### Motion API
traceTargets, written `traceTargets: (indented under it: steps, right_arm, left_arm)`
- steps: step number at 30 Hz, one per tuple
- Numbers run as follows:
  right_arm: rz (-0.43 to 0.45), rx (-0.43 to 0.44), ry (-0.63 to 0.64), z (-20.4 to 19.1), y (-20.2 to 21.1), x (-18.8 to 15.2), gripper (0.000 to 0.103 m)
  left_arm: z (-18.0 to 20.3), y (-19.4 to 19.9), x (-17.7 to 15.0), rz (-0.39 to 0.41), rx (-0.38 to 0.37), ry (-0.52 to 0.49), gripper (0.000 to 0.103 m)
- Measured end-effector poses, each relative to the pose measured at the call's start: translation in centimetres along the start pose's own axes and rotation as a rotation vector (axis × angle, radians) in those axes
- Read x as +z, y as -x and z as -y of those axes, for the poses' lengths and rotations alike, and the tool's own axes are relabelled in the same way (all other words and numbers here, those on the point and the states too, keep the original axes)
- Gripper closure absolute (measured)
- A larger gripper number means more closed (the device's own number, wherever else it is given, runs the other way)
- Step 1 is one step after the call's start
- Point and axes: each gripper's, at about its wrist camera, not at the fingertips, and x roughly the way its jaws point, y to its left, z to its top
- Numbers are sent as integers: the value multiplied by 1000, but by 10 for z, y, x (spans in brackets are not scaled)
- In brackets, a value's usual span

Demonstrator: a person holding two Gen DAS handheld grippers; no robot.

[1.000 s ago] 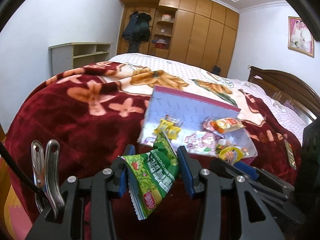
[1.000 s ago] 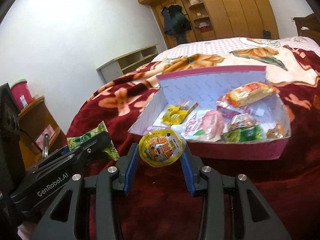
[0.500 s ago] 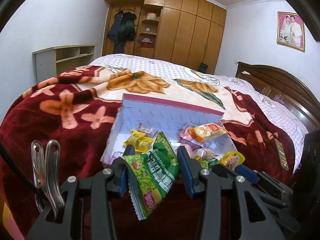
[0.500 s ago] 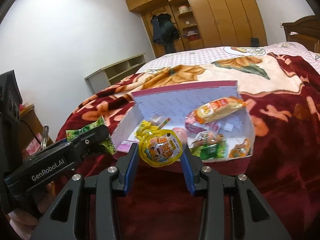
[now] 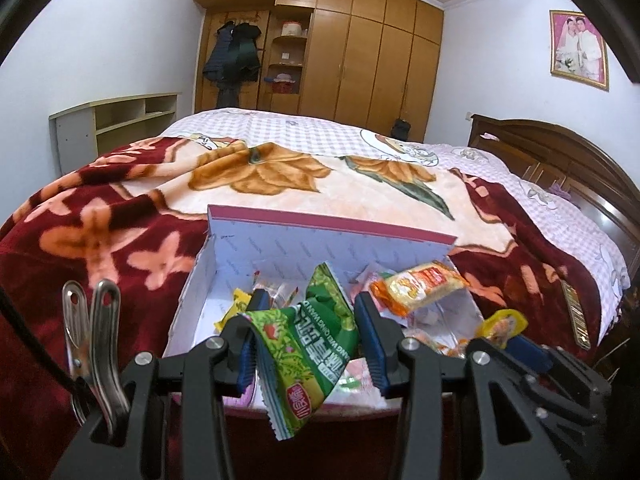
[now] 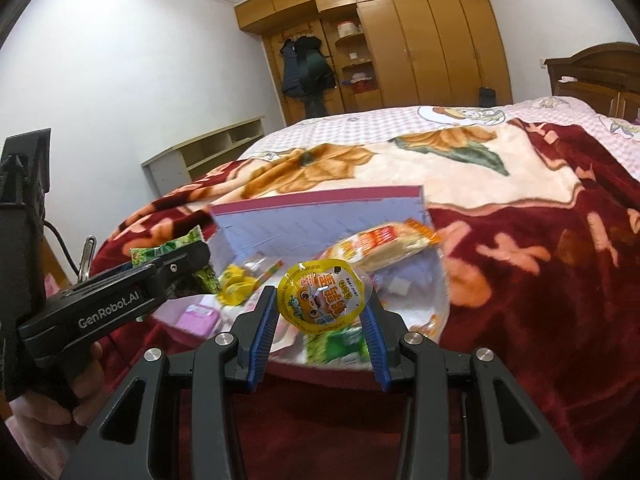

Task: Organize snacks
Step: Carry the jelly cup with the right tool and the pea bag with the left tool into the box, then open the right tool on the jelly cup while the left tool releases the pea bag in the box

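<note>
My left gripper (image 5: 308,332) is shut on a green snack packet (image 5: 312,344) and holds it over the near edge of an open white box with a maroon rim (image 5: 332,224). My right gripper (image 6: 320,312) is shut on a round yellow jelly cup (image 6: 322,294), held over the same box (image 6: 320,216). The box holds several snacks: an orange cracker pack (image 5: 420,286), small yellow sweets (image 6: 236,282) and a green packet (image 6: 336,342). The left gripper and its green packet show at the left of the right wrist view (image 6: 172,264). The yellow cup shows at the right of the left wrist view (image 5: 502,322).
The box sits on a red and cream floral blanket (image 5: 120,224) on a large bed. A wooden headboard (image 5: 560,160) is at the right, a wardrobe (image 5: 360,48) at the back, a low shelf unit (image 5: 112,120) by the left wall. A small gold-patterned strip (image 5: 576,314) lies on the blanket's right edge.
Both grippers have moved forward toward the box with their snacks still held; they now hang over its near edge, and the box looms larger.
</note>
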Motion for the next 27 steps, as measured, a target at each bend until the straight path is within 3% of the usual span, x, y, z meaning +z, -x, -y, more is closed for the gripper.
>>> traceTargets:
  steps: [14, 27]
  right_arm:
    - [-46, -81, 9, 27, -43, 6, 61]
    - [-81, -93, 8, 33, -60, 2, 60]
  left_arm:
    - [-10, -58, -4, -73, 62, 9, 56]
    - [-17, -73, -11, -94, 94, 27, 52]
